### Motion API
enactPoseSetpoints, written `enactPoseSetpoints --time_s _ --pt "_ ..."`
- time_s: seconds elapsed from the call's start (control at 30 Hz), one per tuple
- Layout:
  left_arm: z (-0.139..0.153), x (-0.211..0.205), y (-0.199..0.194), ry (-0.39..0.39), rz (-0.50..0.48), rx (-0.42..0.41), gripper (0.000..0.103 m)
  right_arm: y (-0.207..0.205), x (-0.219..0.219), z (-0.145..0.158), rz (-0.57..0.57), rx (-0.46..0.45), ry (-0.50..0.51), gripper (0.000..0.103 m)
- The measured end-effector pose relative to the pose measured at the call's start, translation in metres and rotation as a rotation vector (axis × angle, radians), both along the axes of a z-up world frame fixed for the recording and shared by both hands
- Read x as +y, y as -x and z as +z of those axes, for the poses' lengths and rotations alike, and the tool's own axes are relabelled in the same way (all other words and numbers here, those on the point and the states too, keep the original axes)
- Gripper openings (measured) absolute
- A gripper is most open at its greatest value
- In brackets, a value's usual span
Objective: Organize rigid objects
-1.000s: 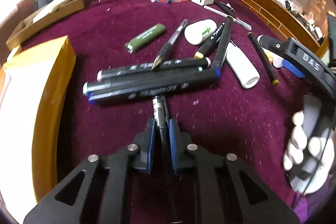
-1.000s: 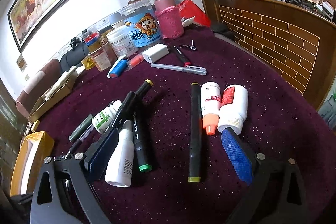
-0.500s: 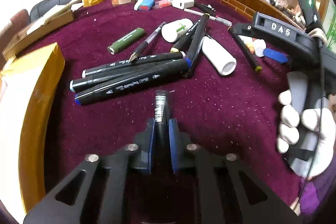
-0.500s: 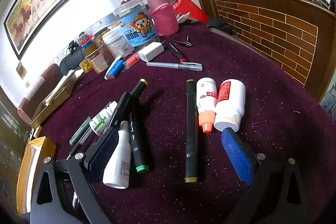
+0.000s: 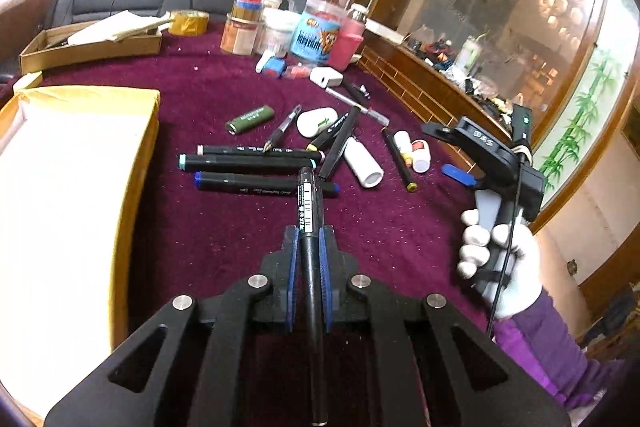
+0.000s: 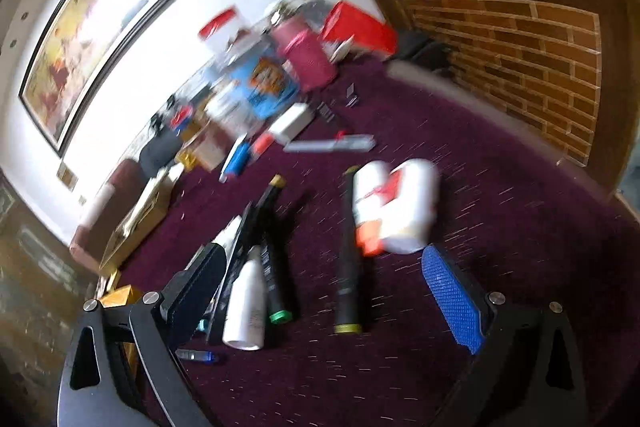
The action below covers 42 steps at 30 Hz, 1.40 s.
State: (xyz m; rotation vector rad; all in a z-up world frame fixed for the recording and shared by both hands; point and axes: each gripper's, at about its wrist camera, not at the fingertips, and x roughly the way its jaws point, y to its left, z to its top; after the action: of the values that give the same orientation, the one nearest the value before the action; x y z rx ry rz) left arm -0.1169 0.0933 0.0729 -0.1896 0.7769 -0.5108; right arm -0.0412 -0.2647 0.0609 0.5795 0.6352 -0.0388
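Left tongs [image 5: 307, 239] clamp barcoded pen [image 5: 308, 203], text unreadable.

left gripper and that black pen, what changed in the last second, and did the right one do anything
The left gripper has lifted and pulled back, still shut on the black pen, whose tip earlier touched the row of three markers and now hangs clear above them. The right gripper stays open and empty; its view has tilted and blurred, so it is moving. The markers, the white bottle and the yellow box lie as before.

black pen [image 5: 310, 227] with white label, apparently lifted, clamped lengthwise, tip forward.
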Motion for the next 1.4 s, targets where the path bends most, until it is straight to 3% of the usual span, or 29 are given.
enactPoseSetpoints --time_s 0.13,0.2,0.3,0.5,0.77,0.83,0.87,0.93,1.17,1.4 --pt "-0.001 0.007 0.0 0.032 -0.004 0.007 0.007 -0.012 -0.017 0.007 0.003 0.092 0.108 0.095" --pt "-0.002 0.009 -0.002 0.042 -0.008 0.008 0.007 -0.022 -0.012 0.005 0.023 0.136 0.185 0.075" --pt "-0.003 0.008 -0.002 0.041 -0.008 0.011 0.007 -0.031 -0.004 0.001 0.099 0.158 0.165 0.052" --pt "-0.004 0.013 -0.003 0.032 0.005 0.018 0.007 -0.046 0.024 -0.013 0.185 0.228 0.198 0.048" --pt "-0.013 0.017 -0.009 0.052 0.022 0.052 0.007 -0.065 0.037 -0.029 0.121 0.291 0.269 0.048" --pt "-0.014 0.02 -0.01 0.062 0.026 0.06 0.007 -0.069 0.041 -0.03 0.099 0.291 0.309 0.034" --pt "-0.013 0.022 -0.01 0.069 0.03 0.062 0.007 -0.069 0.043 -0.031 0.085 0.293 0.334 0.022" --pt "-0.009 0.028 -0.009 0.075 0.042 0.057 0.007 -0.065 0.039 -0.03 0.103 0.282 0.281 0.013" --pt "0.006 0.06 -0.009 0.141 0.075 0.06 0.007 -0.036 0.036 -0.009 0.177 0.199 0.064 0.013" --pt "0.019 0.103 -0.033 0.152 0.137 0.087 0.007 -0.025 0.103 0.028 0.401 0.115 -0.091 0.013"
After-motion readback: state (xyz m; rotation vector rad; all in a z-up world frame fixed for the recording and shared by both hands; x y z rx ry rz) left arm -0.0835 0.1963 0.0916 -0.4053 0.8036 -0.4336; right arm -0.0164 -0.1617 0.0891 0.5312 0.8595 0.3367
